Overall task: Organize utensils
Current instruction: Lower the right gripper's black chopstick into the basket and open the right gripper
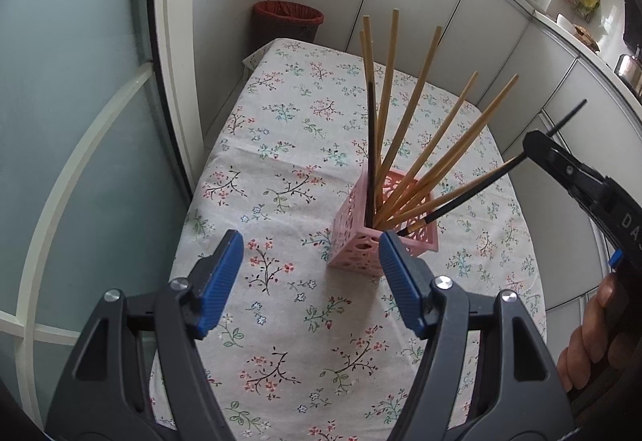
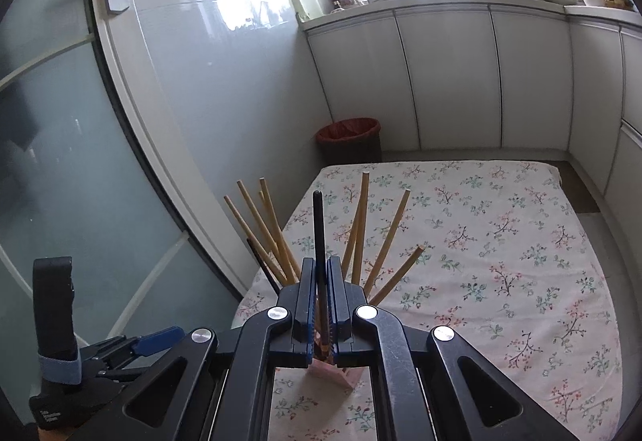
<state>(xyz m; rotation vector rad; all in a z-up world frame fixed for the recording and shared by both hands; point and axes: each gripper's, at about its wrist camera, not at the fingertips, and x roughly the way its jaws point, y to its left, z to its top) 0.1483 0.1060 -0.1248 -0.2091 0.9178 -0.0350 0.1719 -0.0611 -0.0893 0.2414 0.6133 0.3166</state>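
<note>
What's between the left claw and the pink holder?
Only bare floral cloth, seen in the left wrist view, lies between the left claw and holder.

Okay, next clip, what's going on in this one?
A person is sorting chopsticks into a pink holder on a floral-clothed table. The right tongs are shut on a black chopstick, its lower end already inside the holder among several wooden chopsticks and another dark one. The left tongs hang open just in front of the holder, holding nothing.
</note>
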